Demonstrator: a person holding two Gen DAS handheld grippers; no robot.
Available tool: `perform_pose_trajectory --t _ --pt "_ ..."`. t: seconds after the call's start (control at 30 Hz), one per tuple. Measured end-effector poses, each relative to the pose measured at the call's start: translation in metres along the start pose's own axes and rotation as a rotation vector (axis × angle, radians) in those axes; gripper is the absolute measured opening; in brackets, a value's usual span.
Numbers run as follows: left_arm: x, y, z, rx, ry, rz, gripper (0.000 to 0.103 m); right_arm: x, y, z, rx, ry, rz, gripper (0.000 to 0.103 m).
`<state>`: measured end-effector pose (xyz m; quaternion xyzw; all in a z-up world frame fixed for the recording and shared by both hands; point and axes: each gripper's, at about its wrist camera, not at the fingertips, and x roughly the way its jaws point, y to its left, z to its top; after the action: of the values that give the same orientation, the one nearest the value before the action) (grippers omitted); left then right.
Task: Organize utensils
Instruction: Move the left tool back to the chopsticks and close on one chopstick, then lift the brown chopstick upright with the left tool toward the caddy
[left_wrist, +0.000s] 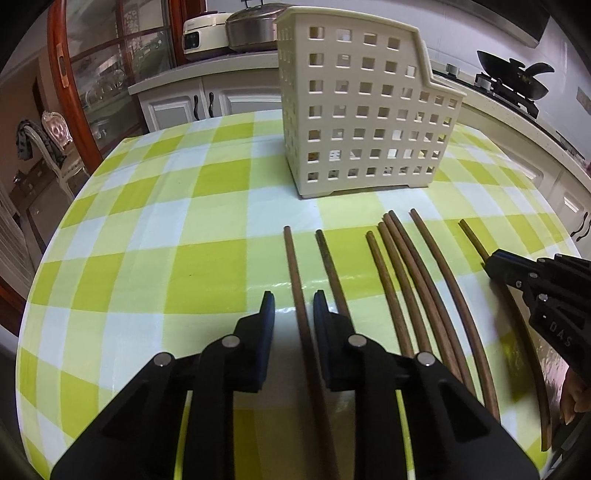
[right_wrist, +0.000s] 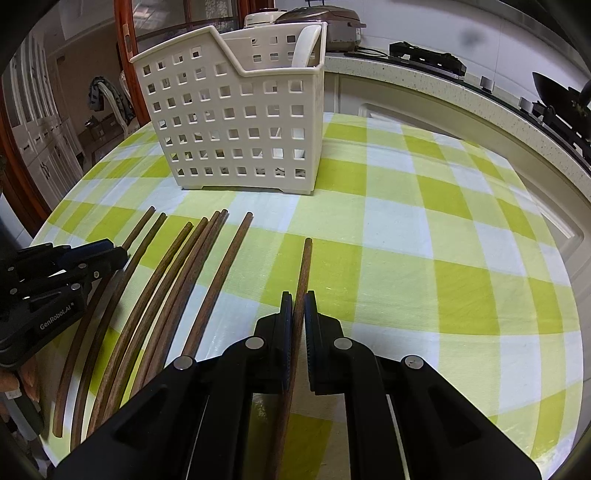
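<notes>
Both grippers reach forward low over the round table covered in a green-and-white checked cloth (left_wrist: 207, 240), their fingers pointing toward the cream perforated plastic utensil basket (left_wrist: 364, 110) that stands upright toward the far side of the table. The left gripper (left_wrist: 293, 306) has its jaws apart on either side of the leftmost dark brown wooden chopstick (left_wrist: 295, 266), which runs between the blue pads without either visibly pressing it. The right gripper (right_wrist: 299, 304) has its jaws drawn close around the rightmost brown chopstick (right_wrist: 306, 266); the stick's far end juts out past the fingertips, and whether the pads actually clamp it cannot be told. Between the two lie the other brown chopsticks (right_wrist: 192, 280), side by side on the cloth, tips toward the basket, several of them touching in a bunch. A white spoon handle (right_wrist: 306, 44) stands in the basket's lower compartment, seen from the right wrist view.
</notes>
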<state>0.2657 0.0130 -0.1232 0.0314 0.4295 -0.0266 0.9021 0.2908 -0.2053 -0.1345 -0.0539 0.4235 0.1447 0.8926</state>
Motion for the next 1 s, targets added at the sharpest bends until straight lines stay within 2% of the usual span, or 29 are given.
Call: perform_pose_trajectory --t 0.2,0.5,1.0 --pt "0.0 -0.011 -0.002 0.042 -0.014 0.02 0.008 0.0 0.001 0.0 -0.005 -0.001 -0.002 0.008" --pt "-0.006 -0.003 -0.002 0.002 -0.02 -0.017 0.006 -0.004 -0.004 0.0 0.036 -0.015 0.02 0.007" --pt "-0.094 0.002 0.001 -0.023 -0.203 -0.052 0.006 -0.07 0.002 0.013 0.045 -0.175 0.058 0.006"
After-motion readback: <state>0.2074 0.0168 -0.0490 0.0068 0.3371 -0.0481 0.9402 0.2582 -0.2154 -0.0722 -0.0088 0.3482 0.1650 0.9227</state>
